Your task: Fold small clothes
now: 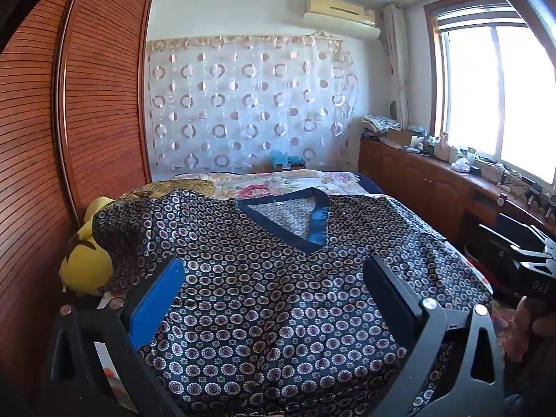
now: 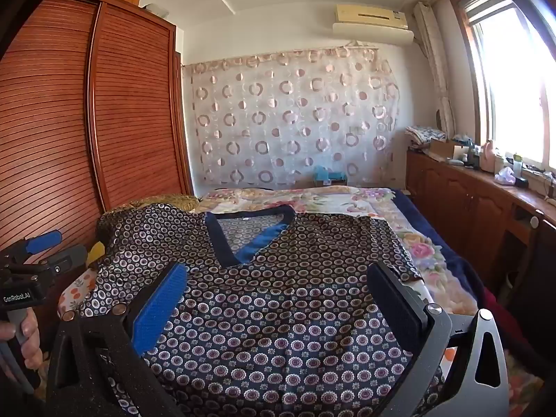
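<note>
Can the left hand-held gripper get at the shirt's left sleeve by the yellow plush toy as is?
Probably yes. The left hand-held gripper is open over the shirt, and nothing lies on the sleeve. The yellow plush toy sits right beside the sleeve and might crowd a grasp there.

**Colours and patterns on the bed**

The shirt (image 1: 278,305) is dark navy, covered in small white-and-purple floral rings, with a plain navy V-neck band (image 1: 278,224) whose inner facing shines brighter blue. Under it the bedspread (image 2: 347,198) is cream with pink and yellow flowers and a dark blue border. A plush toy (image 1: 87,267) is yellow (with brown markings). The curtain (image 1: 250,100) is sheer white with brownish circles. The wardrobe (image 1: 100,93) is reddish-brown with slats. One of the left gripper's fingers (image 1: 156,302) carries a blue pad; the other is black
</note>
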`<state>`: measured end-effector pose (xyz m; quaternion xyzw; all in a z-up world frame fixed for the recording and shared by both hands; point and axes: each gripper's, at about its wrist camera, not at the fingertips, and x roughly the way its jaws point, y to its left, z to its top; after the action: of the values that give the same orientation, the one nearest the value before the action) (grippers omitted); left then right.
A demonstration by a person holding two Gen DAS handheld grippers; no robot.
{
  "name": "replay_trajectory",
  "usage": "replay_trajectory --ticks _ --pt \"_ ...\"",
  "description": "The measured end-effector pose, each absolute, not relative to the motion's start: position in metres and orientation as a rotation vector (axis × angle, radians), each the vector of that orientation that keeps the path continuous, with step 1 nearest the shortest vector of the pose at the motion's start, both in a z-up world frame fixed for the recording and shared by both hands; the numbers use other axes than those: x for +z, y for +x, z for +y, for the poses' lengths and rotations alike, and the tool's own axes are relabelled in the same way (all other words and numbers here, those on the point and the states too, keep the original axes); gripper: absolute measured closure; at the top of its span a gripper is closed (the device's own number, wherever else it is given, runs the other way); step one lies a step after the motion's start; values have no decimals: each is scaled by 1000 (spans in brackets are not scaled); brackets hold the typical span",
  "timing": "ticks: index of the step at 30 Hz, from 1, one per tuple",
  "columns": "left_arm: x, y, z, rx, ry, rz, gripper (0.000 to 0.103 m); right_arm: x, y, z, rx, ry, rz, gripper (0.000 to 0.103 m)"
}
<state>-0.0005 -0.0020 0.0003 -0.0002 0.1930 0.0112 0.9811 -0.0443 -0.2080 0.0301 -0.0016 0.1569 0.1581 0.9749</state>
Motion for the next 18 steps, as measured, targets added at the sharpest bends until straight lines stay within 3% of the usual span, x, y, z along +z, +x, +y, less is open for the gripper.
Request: replay_trajectory --ticks 18 --pt "-6 2 5 26 -23 400 0 29 -45 -206 320 -9 320 0"
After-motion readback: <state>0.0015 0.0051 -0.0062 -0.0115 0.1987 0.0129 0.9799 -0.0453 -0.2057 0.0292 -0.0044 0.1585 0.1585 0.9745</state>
